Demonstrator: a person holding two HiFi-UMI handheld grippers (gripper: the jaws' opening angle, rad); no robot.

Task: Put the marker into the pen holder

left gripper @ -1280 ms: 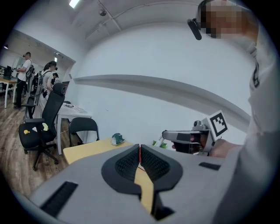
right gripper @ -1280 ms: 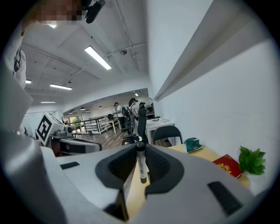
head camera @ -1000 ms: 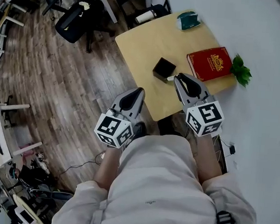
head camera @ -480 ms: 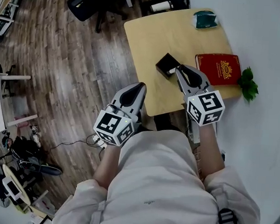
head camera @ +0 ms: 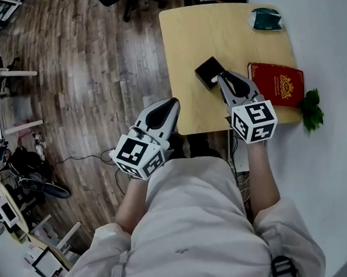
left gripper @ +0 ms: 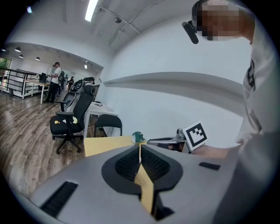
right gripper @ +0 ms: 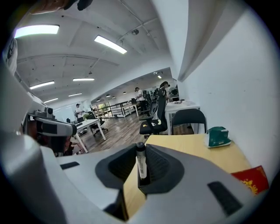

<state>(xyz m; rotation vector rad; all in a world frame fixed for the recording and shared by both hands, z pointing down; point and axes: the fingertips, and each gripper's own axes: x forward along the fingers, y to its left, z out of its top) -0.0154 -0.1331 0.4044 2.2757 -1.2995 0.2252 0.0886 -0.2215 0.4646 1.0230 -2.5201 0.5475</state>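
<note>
The light wooden tabletop [head camera: 193,35] carries a black pen holder [head camera: 206,70] near its middle, a red book [head camera: 282,85] at its right edge and a teal box [head camera: 266,20] at its far right corner.

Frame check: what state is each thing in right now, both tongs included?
right tongs: shut on the marker, above the pen holder.
marker: upright, dark end on top, lower end in the pen holder.
pen holder: standing on the table, open on top.
left tongs: shut, nothing between them.
red book: closed, lying flat on the table.
</note>
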